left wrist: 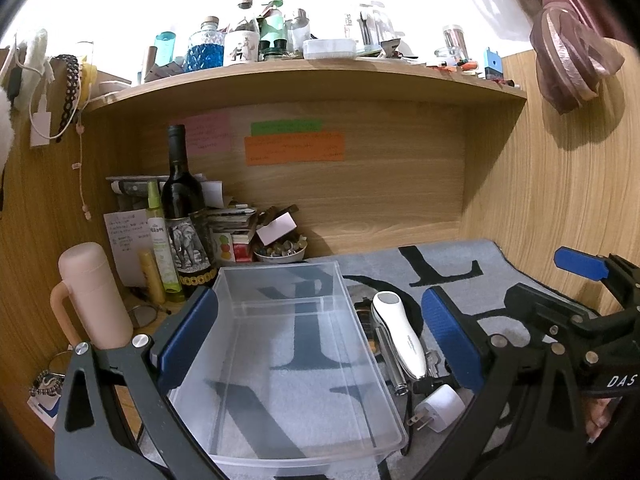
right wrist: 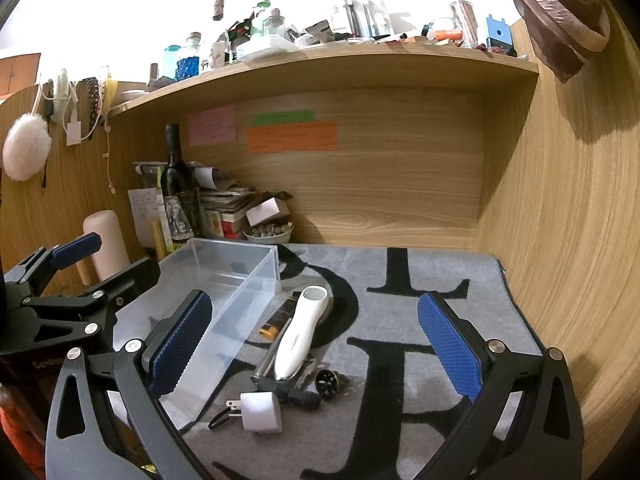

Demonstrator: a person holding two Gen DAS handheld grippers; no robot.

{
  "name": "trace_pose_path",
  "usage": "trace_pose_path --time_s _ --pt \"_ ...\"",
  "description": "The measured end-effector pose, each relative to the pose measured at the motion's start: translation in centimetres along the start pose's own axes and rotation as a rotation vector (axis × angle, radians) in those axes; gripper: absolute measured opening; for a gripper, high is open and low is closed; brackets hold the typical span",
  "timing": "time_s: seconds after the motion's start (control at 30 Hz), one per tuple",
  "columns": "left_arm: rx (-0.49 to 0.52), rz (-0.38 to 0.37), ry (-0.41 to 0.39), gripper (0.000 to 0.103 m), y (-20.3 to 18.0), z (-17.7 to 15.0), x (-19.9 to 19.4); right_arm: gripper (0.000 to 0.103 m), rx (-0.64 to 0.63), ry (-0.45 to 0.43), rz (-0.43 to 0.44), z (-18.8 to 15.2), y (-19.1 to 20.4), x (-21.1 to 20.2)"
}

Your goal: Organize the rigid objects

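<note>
Both grippers, left gripper [left wrist: 320, 344] and right gripper [right wrist: 316, 344], gape wide, holding nothing; the clear plastic bin [right wrist: 224, 300] sits empty (start, I judge), white handheld device [right wrist: 300, 340] just beside it, needing grasping next

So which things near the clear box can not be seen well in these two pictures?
- Lighter: right wrist view, the white device lies over part of it.
- Metal tube: left wrist view, mostly under the white device.
- Sticky notes: both views, writing too small and blurred to read.
- Clear box: left wrist view, near end cut off by the bottom edge and the left gripper.
</note>
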State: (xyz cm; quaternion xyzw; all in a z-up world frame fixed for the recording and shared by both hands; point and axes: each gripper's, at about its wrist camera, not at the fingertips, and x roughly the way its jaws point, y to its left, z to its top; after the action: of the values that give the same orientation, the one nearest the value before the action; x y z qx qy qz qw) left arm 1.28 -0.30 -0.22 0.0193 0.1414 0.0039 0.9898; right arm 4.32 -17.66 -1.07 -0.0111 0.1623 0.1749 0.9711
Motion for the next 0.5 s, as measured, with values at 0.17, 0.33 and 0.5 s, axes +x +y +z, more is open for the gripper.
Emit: trace_pose_path --time_s 0.17,0.33,0.5 --pt "-0.006 0.000 0.005 0.103 0.01 0.03 0.10 0.103 -0.001 0.004 0.000 -0.03 0.00 0.06" --pt "-0.006 -0.002 0.002 0.103 0.05 0.09 0.14 0.103 -0.001 0.006 -0.003 0.01 -0.02 0.14" --pt "-0.006 -0.010 0.006 0.103 0.09 0.13 0.17 0.103 -0.003 0.003 -0.007 -0.01 0.04 0.13"
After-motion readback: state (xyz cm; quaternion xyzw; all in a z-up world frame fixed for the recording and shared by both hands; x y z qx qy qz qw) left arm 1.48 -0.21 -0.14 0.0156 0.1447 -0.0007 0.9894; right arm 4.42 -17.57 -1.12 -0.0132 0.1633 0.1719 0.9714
